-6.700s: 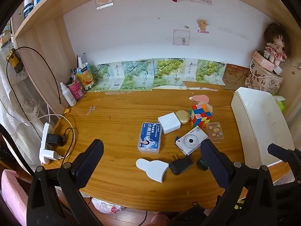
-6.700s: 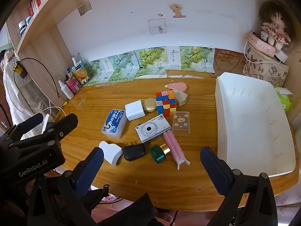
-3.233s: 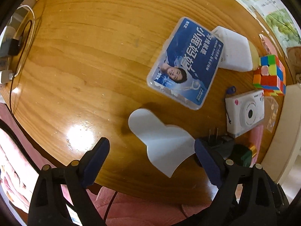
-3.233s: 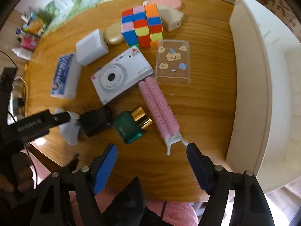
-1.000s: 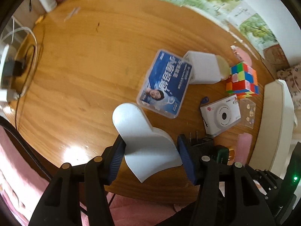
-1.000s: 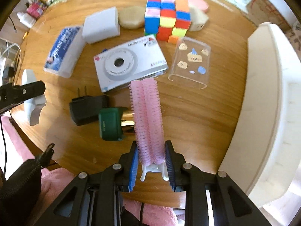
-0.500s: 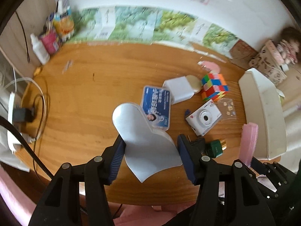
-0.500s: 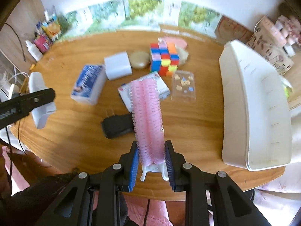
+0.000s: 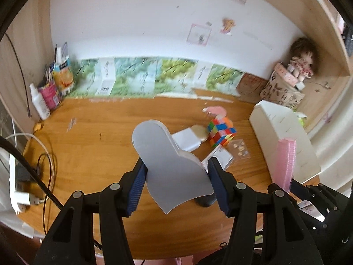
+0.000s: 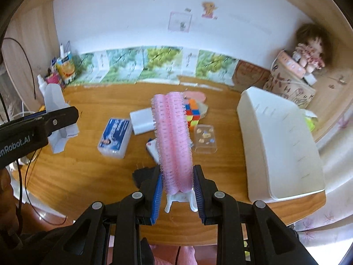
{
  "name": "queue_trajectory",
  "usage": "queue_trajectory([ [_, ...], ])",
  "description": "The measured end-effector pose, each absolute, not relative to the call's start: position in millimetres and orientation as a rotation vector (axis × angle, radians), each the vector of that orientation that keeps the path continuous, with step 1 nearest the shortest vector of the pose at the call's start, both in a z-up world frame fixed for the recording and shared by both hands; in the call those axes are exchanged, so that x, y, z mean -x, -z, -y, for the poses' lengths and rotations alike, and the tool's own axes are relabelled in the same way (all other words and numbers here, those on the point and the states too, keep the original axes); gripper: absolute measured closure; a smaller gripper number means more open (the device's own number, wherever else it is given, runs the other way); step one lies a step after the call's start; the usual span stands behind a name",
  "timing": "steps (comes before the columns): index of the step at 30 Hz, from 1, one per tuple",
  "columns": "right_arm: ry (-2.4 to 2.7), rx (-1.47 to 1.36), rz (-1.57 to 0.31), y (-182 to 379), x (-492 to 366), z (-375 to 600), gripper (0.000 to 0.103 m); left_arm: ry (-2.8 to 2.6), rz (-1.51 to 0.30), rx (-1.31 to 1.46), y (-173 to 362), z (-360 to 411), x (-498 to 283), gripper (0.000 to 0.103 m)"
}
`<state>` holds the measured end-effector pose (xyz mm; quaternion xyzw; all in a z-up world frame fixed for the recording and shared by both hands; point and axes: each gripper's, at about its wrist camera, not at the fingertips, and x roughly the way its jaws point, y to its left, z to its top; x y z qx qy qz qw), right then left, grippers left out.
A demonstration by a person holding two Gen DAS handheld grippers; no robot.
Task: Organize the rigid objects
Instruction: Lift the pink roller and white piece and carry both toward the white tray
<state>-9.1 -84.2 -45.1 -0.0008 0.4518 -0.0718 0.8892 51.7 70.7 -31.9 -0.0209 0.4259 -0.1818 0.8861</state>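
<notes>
Right wrist only: blue-labelled box (image 10: 114, 137) beside white block (image 10: 141, 120)

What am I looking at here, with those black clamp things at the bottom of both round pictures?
Those clamps are two-finger grippers, and a person holds one in each hand; no robot arm is involved. Each gripper carries a wide-angle camera looking forward along its fingers, which makes the pictures round and bent. One picture comes from the left gripper, the other from the right gripper.

The left one is clamped on a white heart-shaped piece, lifted clear of the wooden desk. The right one is shut on a pink hair roller clip, also held in the air.

On the desk lie a colourful puzzle cube, a blue-labelled box, a white block, a small clear case with stickers and a black plug. To the right sits a white tray, probably where things get sorted.
</notes>
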Motion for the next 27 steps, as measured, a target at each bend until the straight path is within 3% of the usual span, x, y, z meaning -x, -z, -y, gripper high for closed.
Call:
queue_trajectory([
  [27,0.269,-0.067,-0.878,43.1,23.5,161.3,0.076,0.572,-0.709,-0.061,-0.2,11.3,-32.6,0.043],
])
